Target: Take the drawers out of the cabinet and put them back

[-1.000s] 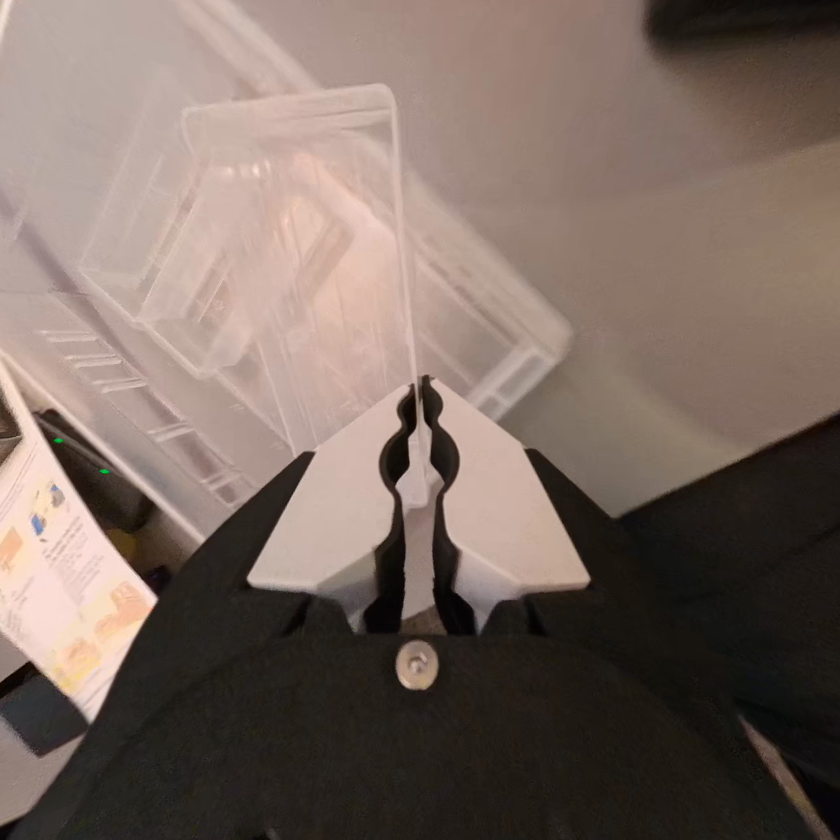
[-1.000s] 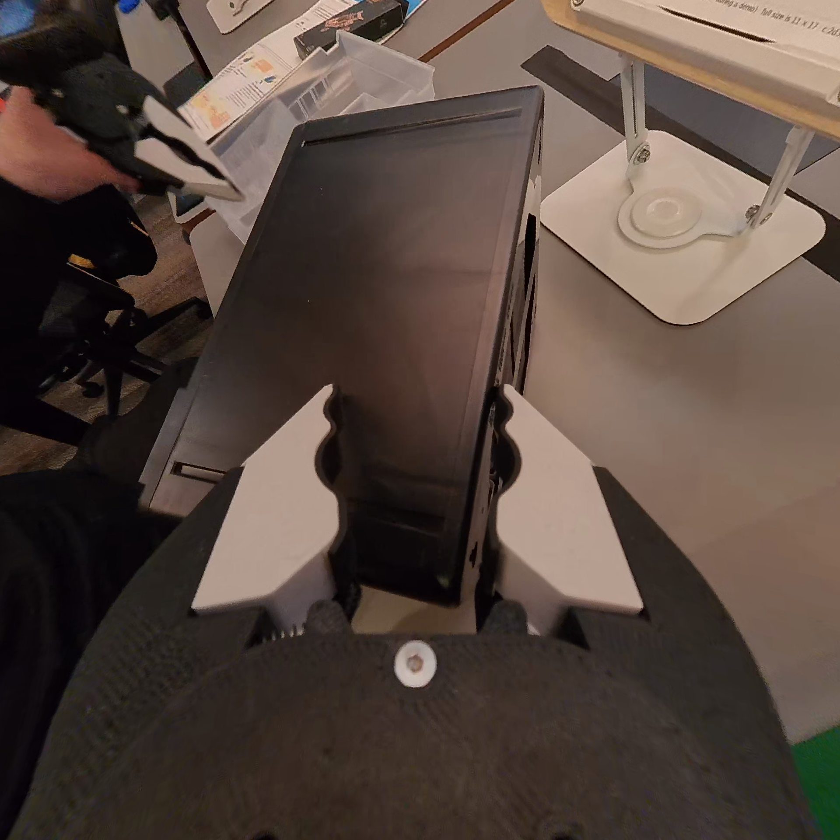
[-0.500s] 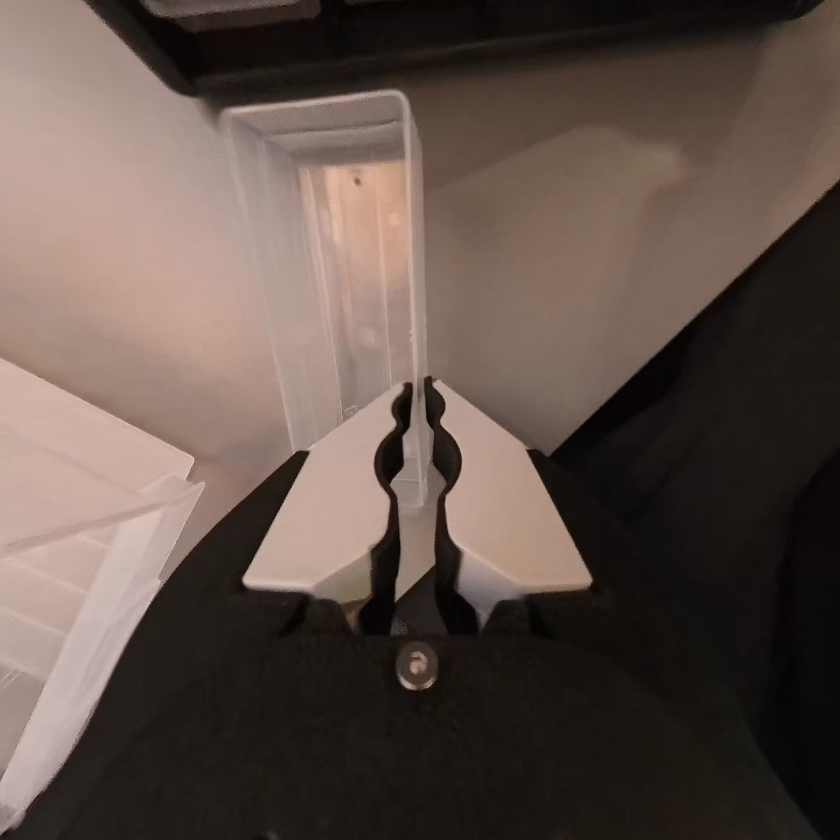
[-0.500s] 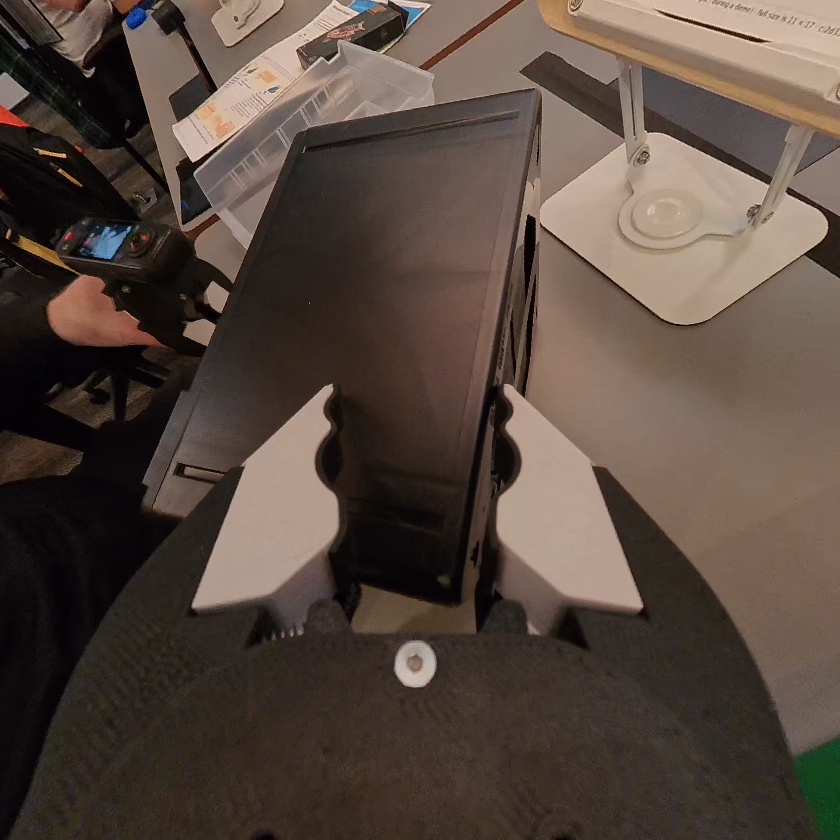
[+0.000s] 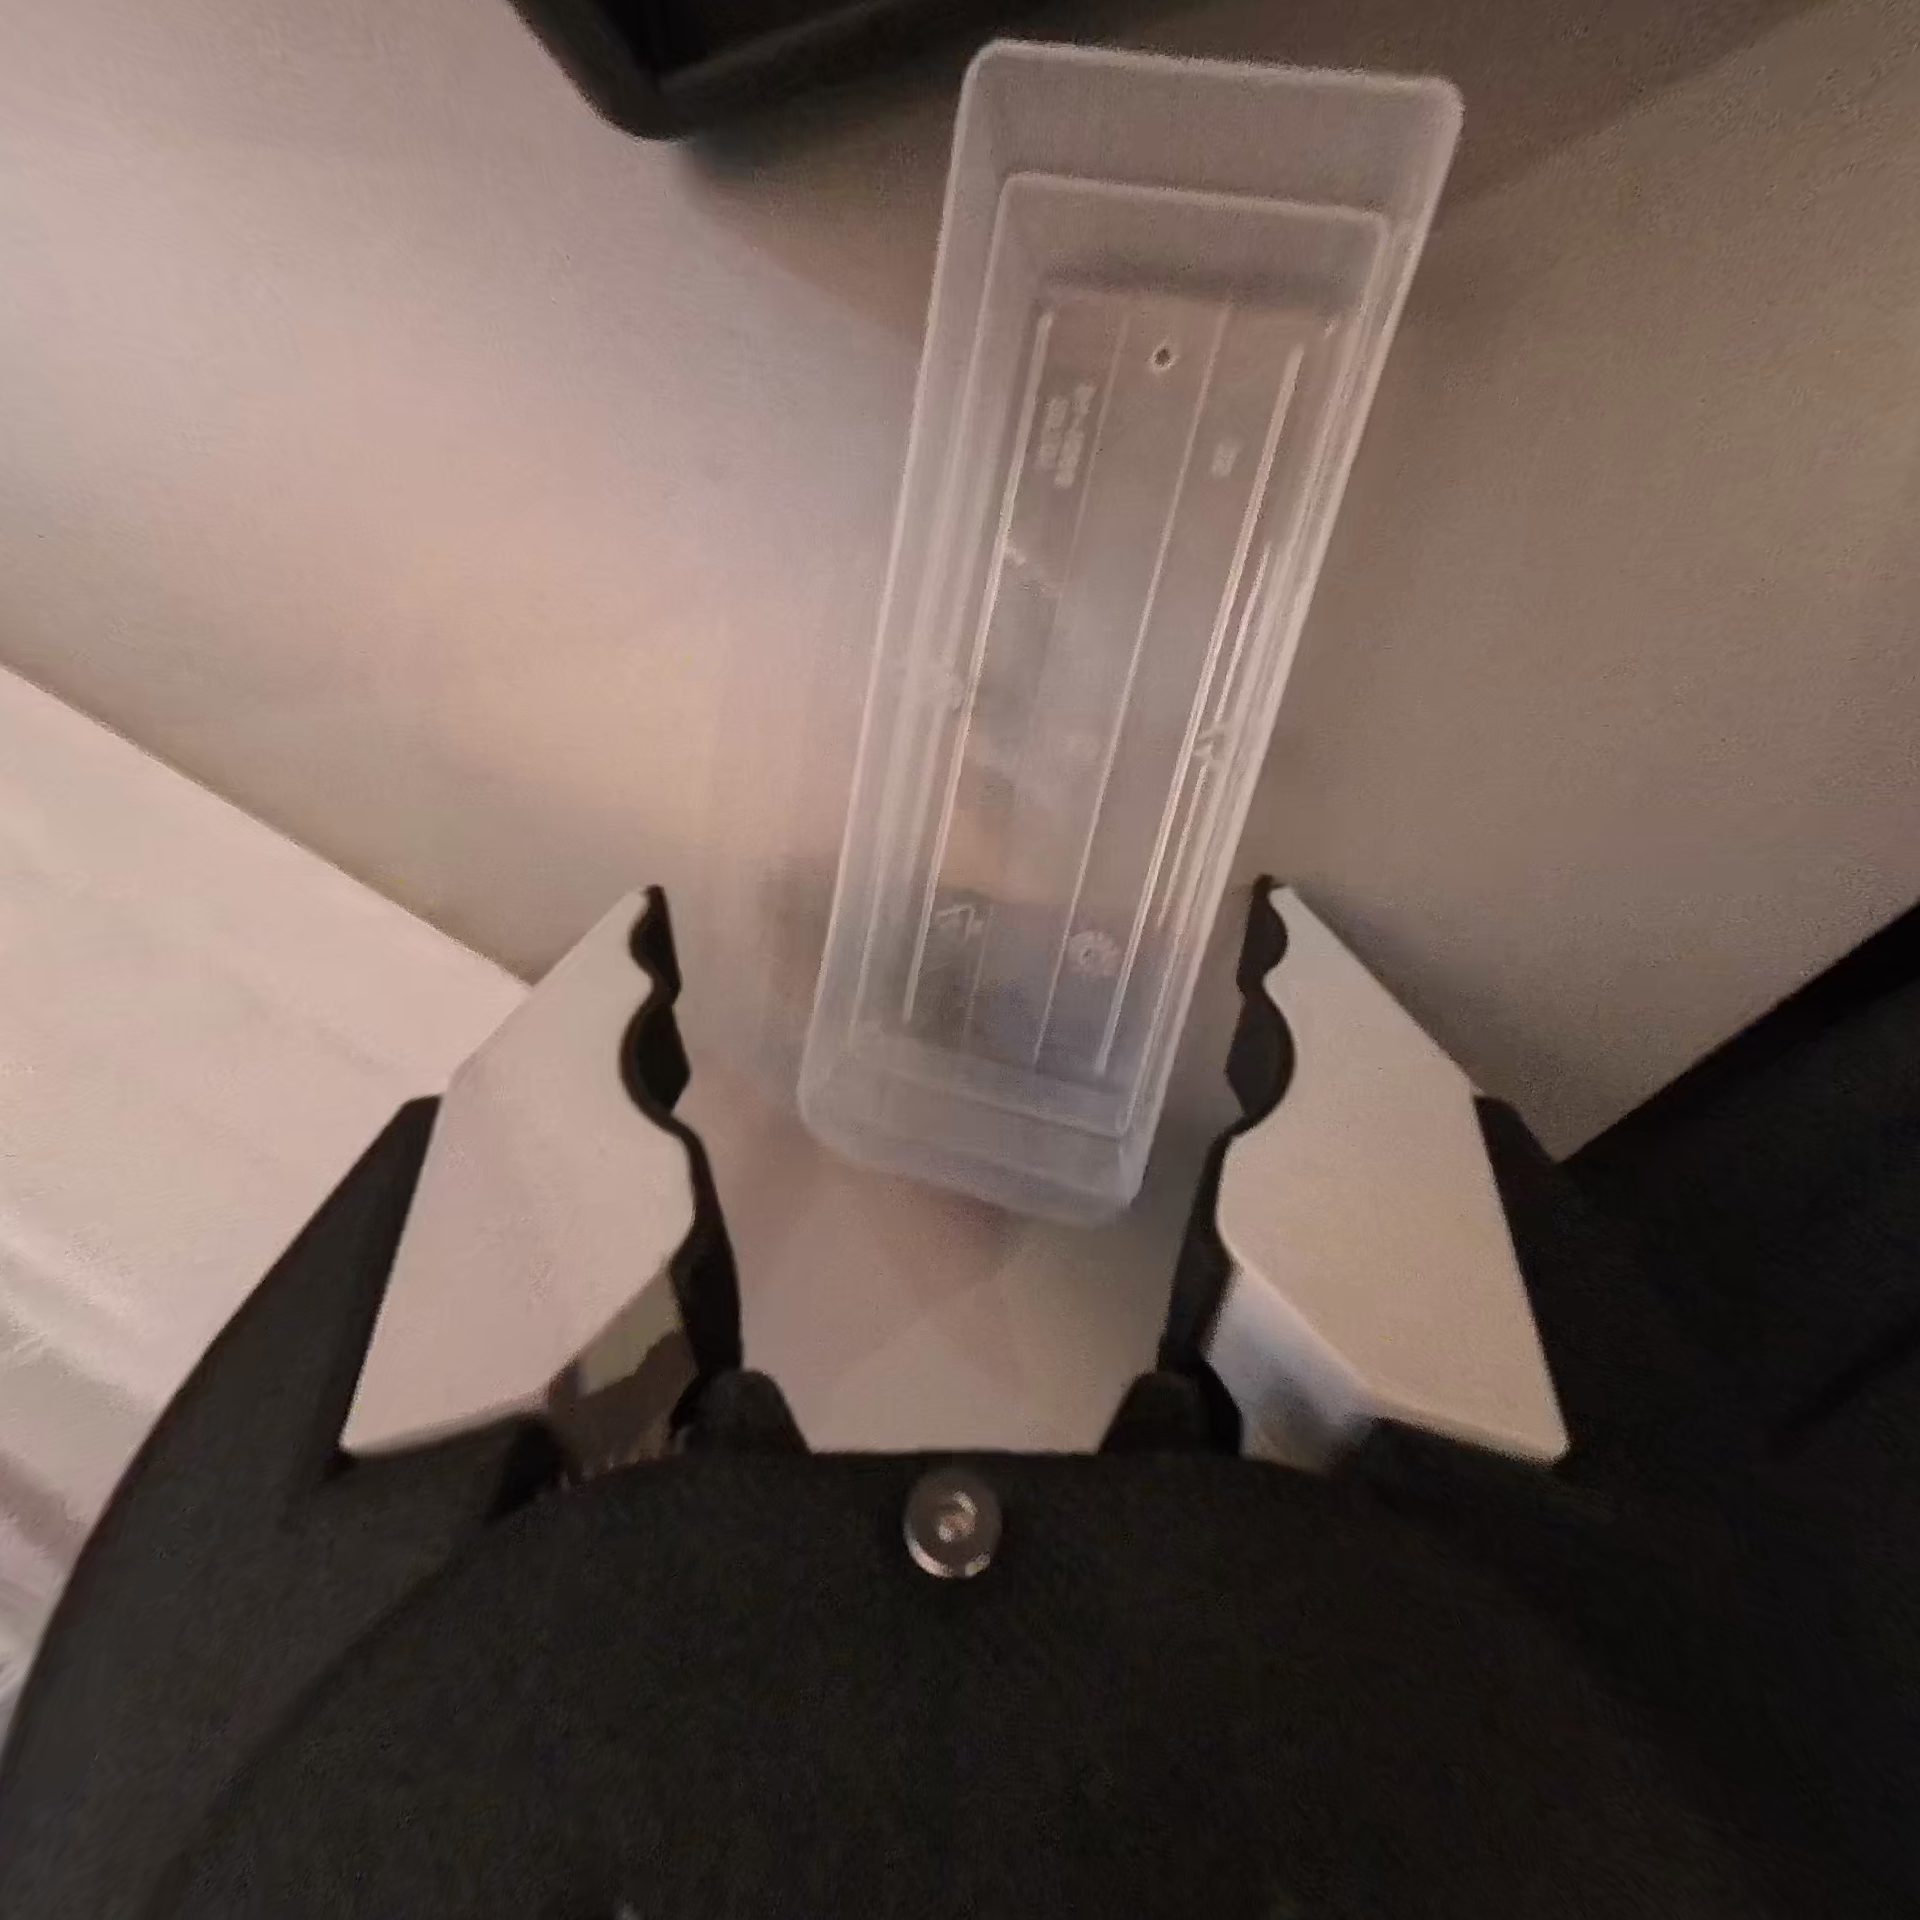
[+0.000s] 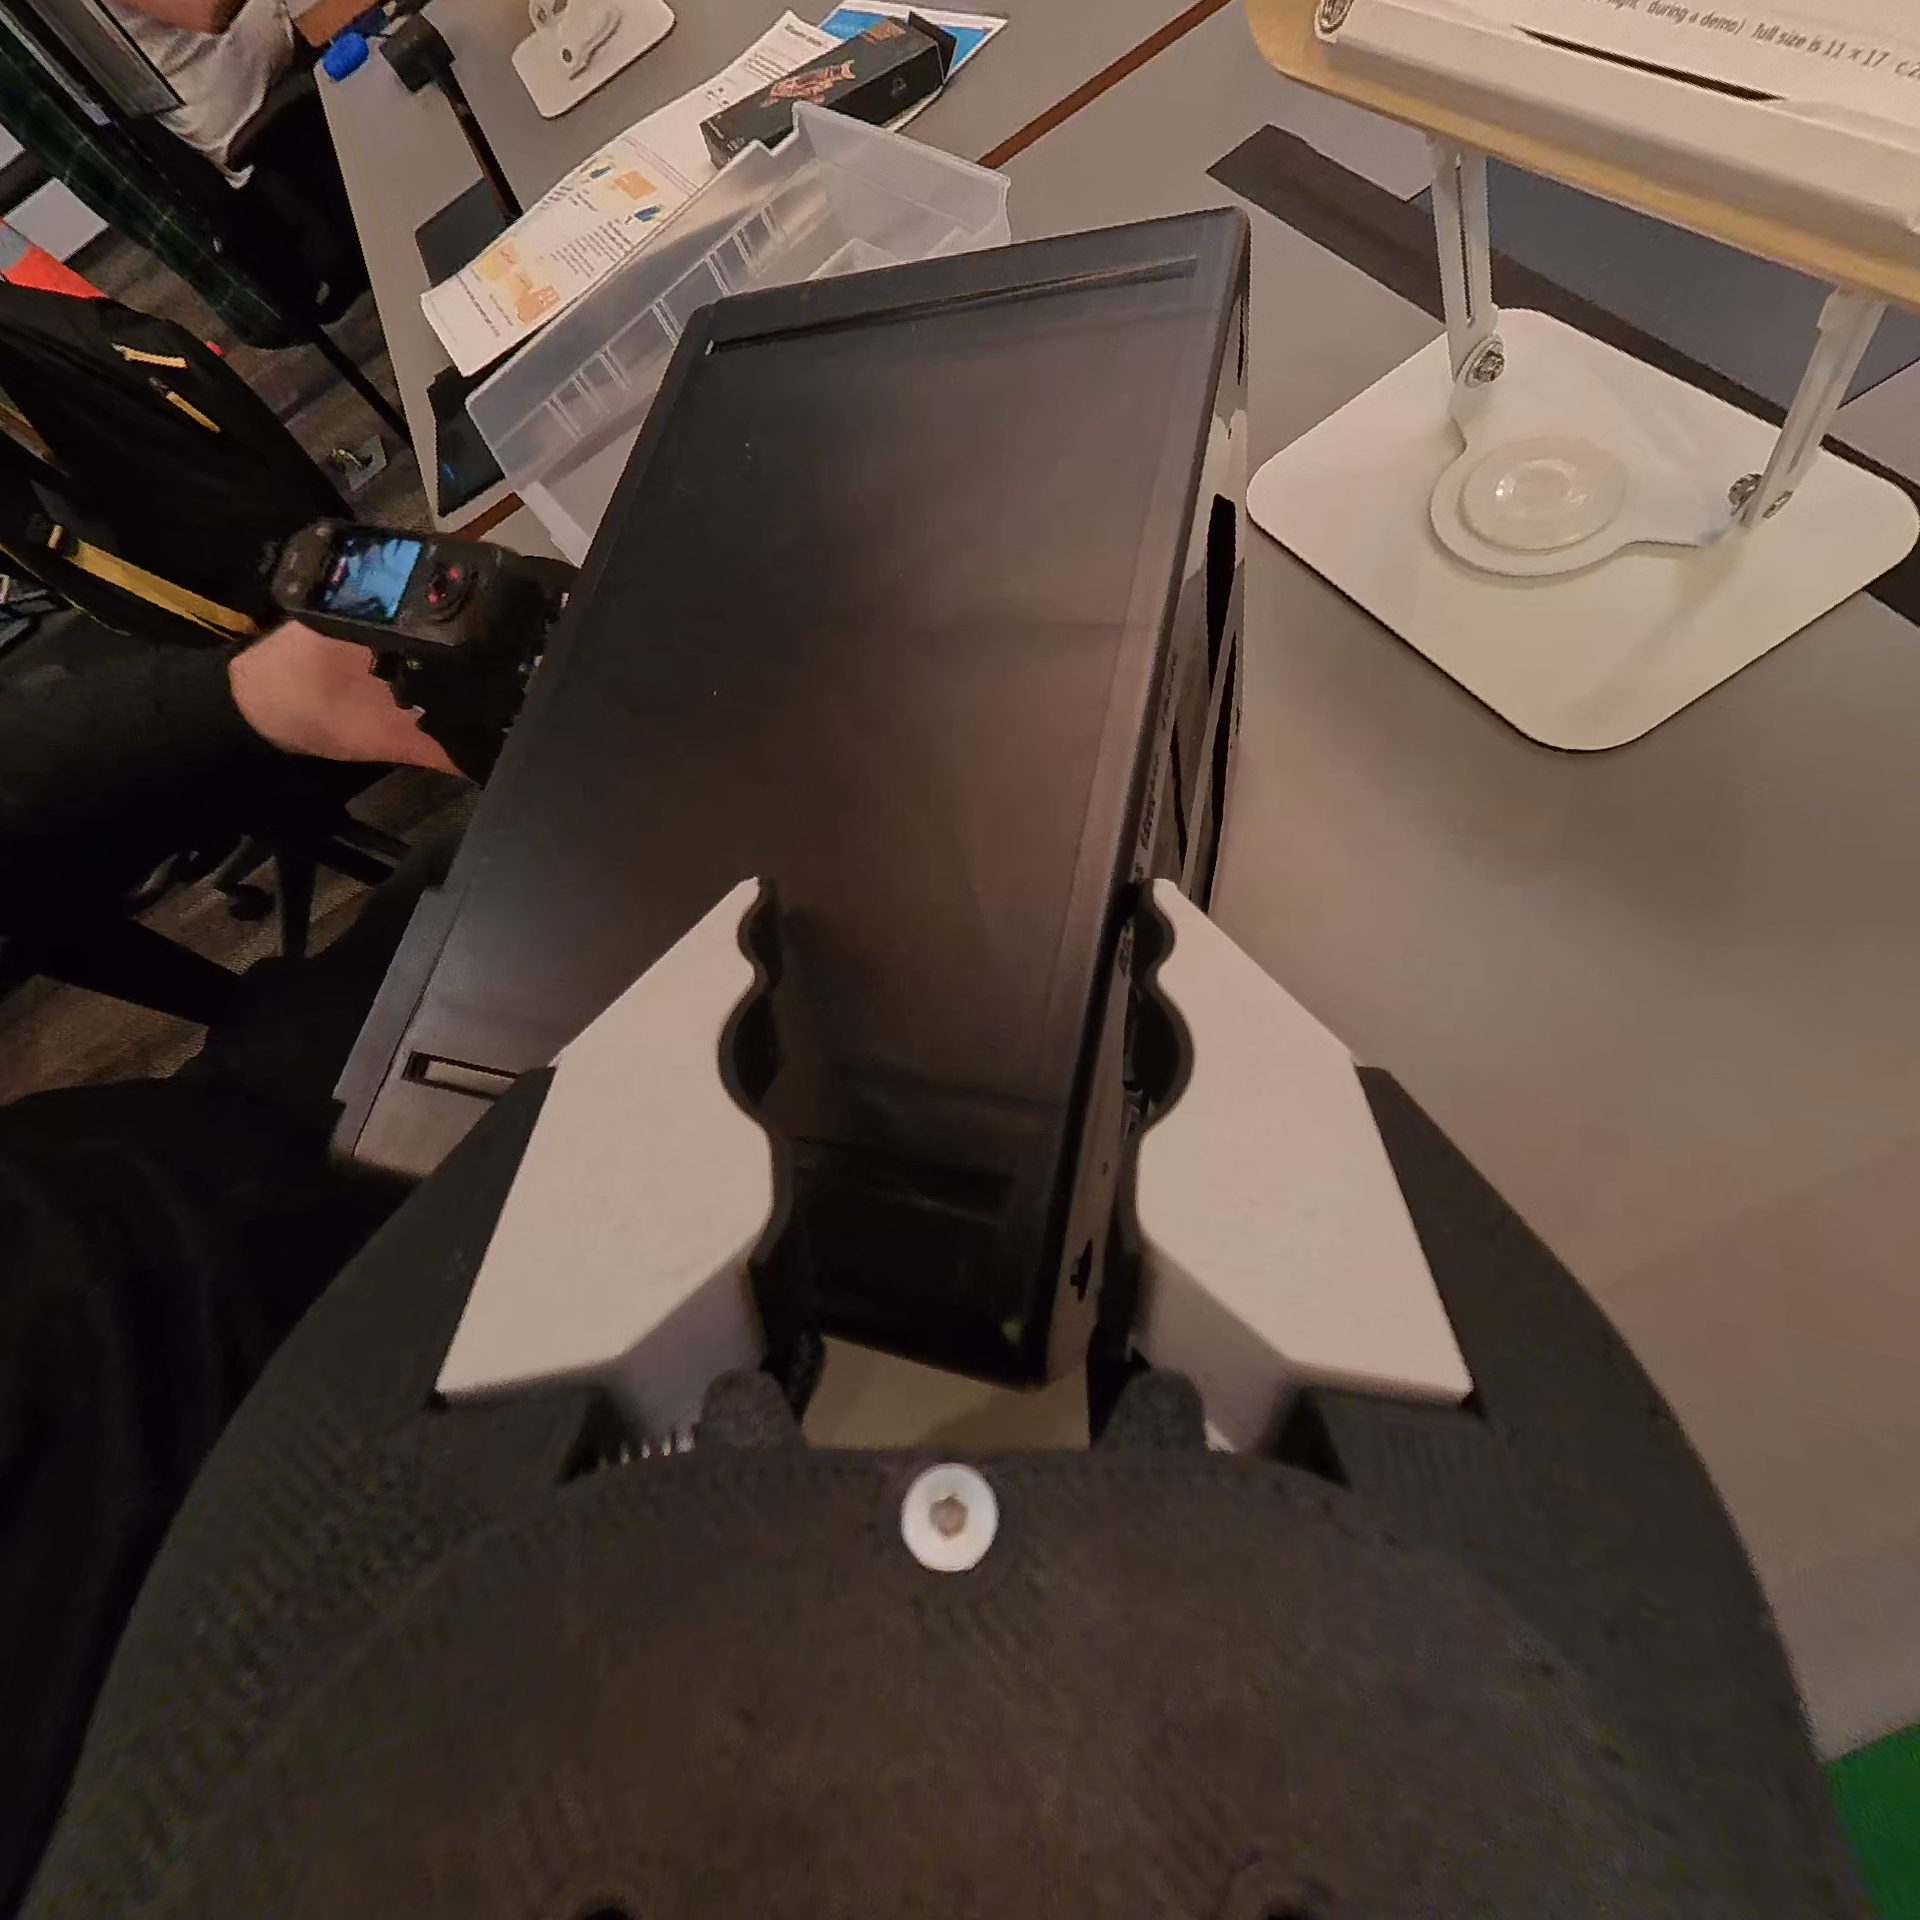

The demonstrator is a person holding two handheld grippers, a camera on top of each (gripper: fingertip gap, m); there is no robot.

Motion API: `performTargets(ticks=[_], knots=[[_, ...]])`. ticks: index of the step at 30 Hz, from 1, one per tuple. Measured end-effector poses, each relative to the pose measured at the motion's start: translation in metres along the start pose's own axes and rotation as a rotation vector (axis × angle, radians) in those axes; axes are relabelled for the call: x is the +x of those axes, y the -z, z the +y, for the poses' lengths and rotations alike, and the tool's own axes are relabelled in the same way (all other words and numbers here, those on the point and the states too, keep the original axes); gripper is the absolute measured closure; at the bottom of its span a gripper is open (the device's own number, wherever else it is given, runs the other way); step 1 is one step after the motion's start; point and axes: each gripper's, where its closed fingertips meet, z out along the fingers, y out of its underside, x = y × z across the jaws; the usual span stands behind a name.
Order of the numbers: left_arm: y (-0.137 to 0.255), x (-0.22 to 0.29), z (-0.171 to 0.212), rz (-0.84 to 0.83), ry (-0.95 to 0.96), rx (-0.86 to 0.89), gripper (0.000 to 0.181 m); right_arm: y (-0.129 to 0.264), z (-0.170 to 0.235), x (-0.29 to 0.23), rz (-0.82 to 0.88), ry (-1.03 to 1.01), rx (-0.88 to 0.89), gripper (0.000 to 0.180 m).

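Cabinet (image 6: 904, 665), black and the largest thing here, stands on the grey table (image 6: 1507, 1039), and the right gripper (image 6: 951, 1122) straddles its near top corner, one finger on top and one against the side; whether it truly clamps or only braces I cannot tell for sure, though it looks closed on the cabinet. Behind the cabinet lies a large clear drawer (image 6: 748, 249), already out, resting partly over a printed sheet (image 6: 561, 260), with a white stand (image 6: 1558, 540) well to the right. Smaller still, a narrow clear drawer (image 5: 1122, 644) lies flat on the table in front of the left gripper (image 5: 951, 1081), whose jaws stand wide apart and touch nothing, the drawer's near end sitting between the fingertips. My judgement is that the removal step is in hand, this small drawer just set down. Next would be backing the left gripper clear and reaching toward the cabinet front for another drawer while the right steadies the frame.
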Motion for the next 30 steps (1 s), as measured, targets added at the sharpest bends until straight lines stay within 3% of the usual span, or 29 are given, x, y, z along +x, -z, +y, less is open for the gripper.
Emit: performTargets(ticks=[3,5,10,15,22,30], knots=[[-0.002,0.012,0.000,0.142,0.092,-0.025,0.113,0.000,0.000,0.000,0.003,0.001,-0.002,0.113],[0.003,0.012,-0.001,0.142,0.106,-0.010,0.117,0.000,0.000,0.000,0.000,0.000,0.000,0.113],[0.036,0.005,-0.019,0.126,0.185,0.035,0.120,0.000,0.000,0.000,-0.009,0.001,0.003,0.113],[0.061,-0.011,-0.052,0.075,0.141,0.033,0.121,0.001,0.000,0.000,-0.009,0.000,0.005,0.113],[0.058,-0.021,-0.068,0.037,0.140,0.006,0.122,0.001,0.000,0.000,-0.012,0.001,0.006,0.113],[0.044,-0.025,-0.095,-0.058,0.149,0.136,0.122,0.002,0.001,0.001,-0.015,0.005,0.007,0.113]])
